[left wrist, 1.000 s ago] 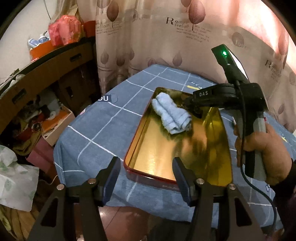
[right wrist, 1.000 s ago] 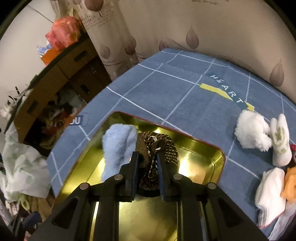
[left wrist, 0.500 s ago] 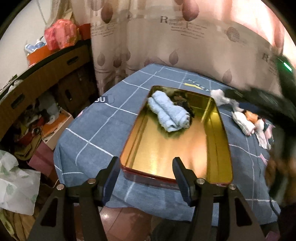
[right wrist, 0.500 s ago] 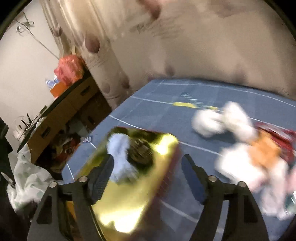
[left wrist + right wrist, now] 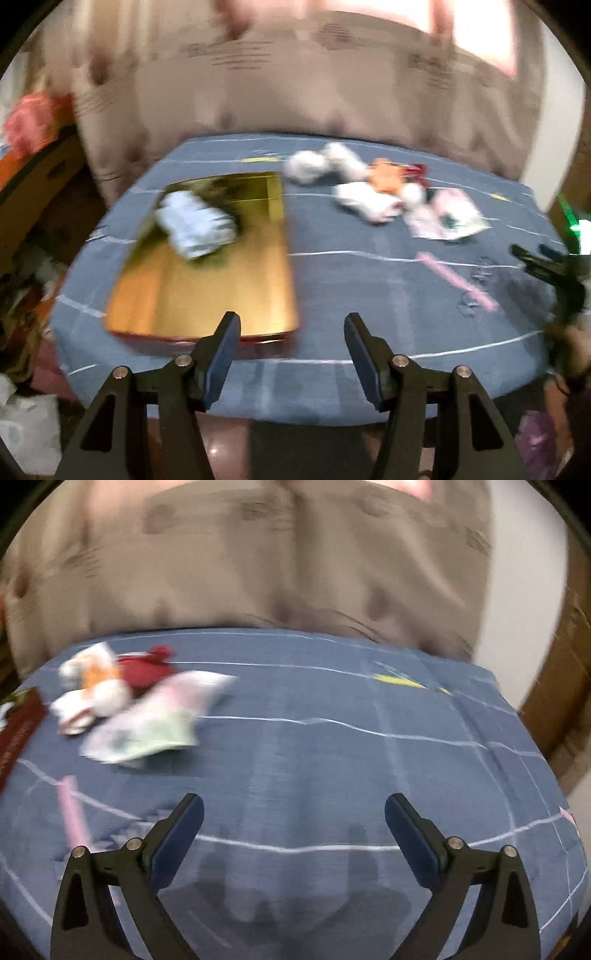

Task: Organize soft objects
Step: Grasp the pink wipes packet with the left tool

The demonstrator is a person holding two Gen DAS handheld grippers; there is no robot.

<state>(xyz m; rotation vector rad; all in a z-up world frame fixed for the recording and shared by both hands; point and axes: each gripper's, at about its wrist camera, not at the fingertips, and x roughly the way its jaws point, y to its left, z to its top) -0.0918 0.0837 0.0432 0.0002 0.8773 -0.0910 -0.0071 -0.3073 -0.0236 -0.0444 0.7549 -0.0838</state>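
At the bottom of each view, the left gripper [image 5: 291, 325] gapes half-wide and empty; the right gripper [image 5: 293, 806], jaws just opened wide, holds nothing. Mid-left, the gold tray [image 5: 207, 295] holds a blue towel [image 5: 194, 225]. Farther, upper centre, soft objects [image 5: 373, 192] lie heaped on the desk [image 5: 369, 280].

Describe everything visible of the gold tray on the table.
The gold tray is a shallow rectangular tin with rounded corners, a shiny reflective gold inside and a red outer rim. It lies flat on the blue checked tablecloth, at the left of the left wrist view. A rolled light blue towel rests in its far part, with something dark beside it, too blurred to identify. The rest of its floor is bare. No gripper touches it.
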